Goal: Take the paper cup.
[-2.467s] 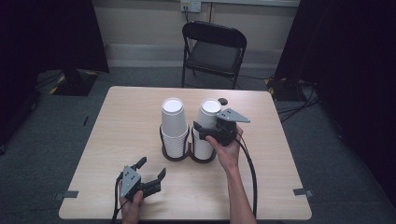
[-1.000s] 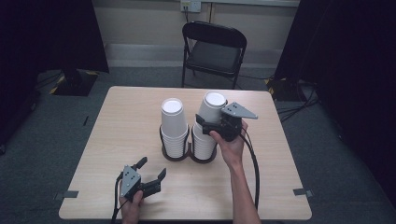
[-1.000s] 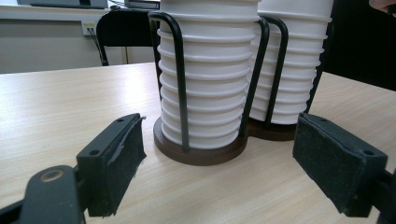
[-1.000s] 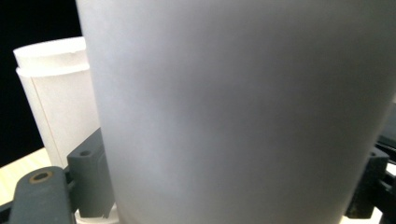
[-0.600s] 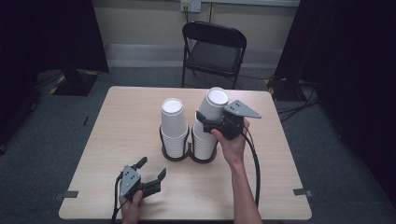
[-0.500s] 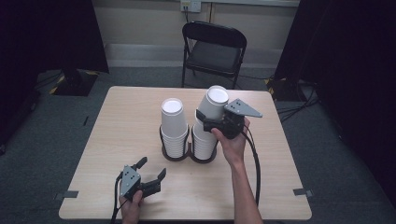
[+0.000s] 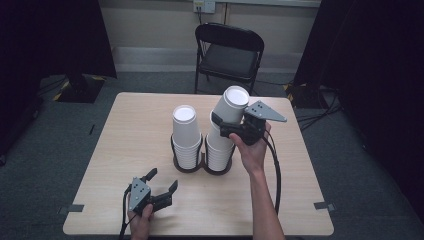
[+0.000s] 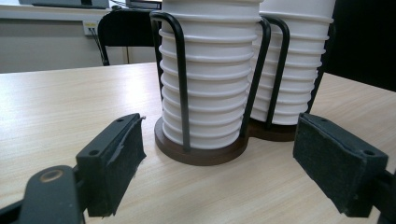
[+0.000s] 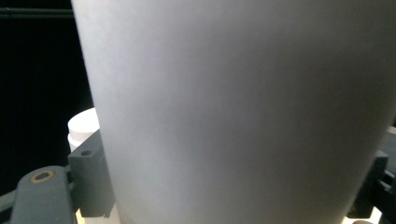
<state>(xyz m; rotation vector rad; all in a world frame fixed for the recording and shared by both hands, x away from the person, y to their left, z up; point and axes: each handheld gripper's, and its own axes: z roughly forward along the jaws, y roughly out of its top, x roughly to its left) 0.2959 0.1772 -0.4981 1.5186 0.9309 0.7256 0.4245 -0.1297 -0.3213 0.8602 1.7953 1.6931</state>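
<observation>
Two stacks of upside-down white paper cups stand in a black wire holder (image 7: 190,165) on a brown base at the table's middle: a left stack (image 7: 185,135) and a right stack (image 7: 218,150). My right gripper (image 7: 222,125) is shut on the top cup (image 7: 231,107) of the right stack, lifted and tilted clear of the cups below. That cup's white wall (image 9: 243,107) looms close between the jaws in the right gripper view. My left gripper (image 7: 162,182) rests open on the table near the front edge. Its pads (image 8: 116,163) face the holder (image 8: 201,154) and both stacks.
A black folding chair (image 7: 230,52) stands behind the table (image 7: 300,200). The table is bare wood around the holder. Cables trail from both grippers off the front edge. Dark curtains hang at both sides.
My right gripper has lifted the top cup up off the right stack and tipped it to the right. The left gripper has stayed still.
</observation>
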